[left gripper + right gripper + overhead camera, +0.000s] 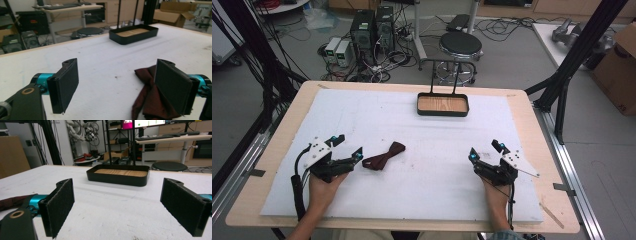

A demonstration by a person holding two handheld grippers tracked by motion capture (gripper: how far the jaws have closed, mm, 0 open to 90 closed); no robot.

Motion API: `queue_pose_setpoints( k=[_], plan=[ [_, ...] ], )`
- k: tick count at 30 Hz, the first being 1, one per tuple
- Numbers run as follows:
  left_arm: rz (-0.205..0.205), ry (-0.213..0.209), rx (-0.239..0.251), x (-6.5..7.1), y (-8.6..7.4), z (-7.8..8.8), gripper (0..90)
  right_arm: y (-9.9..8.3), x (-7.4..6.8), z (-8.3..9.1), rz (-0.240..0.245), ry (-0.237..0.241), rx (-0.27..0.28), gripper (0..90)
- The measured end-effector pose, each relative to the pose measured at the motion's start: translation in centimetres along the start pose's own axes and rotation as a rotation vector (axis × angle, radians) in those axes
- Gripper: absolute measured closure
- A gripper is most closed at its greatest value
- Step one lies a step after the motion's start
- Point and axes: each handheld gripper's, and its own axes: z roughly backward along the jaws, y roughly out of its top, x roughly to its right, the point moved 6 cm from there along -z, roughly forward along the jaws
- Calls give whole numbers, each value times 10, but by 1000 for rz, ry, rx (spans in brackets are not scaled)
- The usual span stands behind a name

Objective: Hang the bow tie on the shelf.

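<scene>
The cloth (pixel 384 155) lies on the mat (pixel 422 190) near the table's (pixel 532 130) front, left of centre. The left gripper (pixel 346 148) sits just left of it, the right gripper (pixel 484 151) well apart to the right. The tray (pixel 442 105) stands at the mat's far edge, behind both.

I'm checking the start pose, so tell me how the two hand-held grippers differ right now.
The left hand-held gripper sits right beside the dark red cloth; the right hand-held gripper rests apart from it, on bare white mat. The left angles toward the table's middle, the right points more toward the black tray. Both are open, low over the mat, holding nothing.
</scene>
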Motion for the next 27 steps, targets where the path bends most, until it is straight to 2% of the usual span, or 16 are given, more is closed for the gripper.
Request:
queue_pose_setpoints(
  k=[3,6,10,12,16,20,21,22,24,25,27],
  plan=[
    [-19,-26,-15,9,0,-6,206,0,-1,0,-1,1,-1,112],
    [-45,-71,-31,18,-1,-12,264,0,0,0,2,-4,1,112],
    [-84,-92,-54,31,-2,-22,289,0,-1,0,0,-1,-2,112],
    [-87,-94,-63,33,-2,-24,299,0,-1,0,4,0,-1,113],
    [-100,-123,-97,47,-3,-40,313,0,-1,0,6,-1,-3,112],
    [-114,-139,-153,54,-6,-51,344,0,-1,-1,4,2,-3,112],
    [-114,-139,-153,54,-6,-51,346,0,-1,-1,4,4,-2,112],
    [-119,-143,-184,56,-7,-56,368,0,-1,-1,10,6,-1,112],
    [-120,-137,-191,56,-8,-57,381,0,-1,-1,11,6,1,113],
    [-114,-124,-220,55,-9,-60,403,0,-1,-1,10,6,0,113],
    [-102,-133,-256,54,-11,-63,424,0,-1,-1,10,7,-1,113]
  ],
)
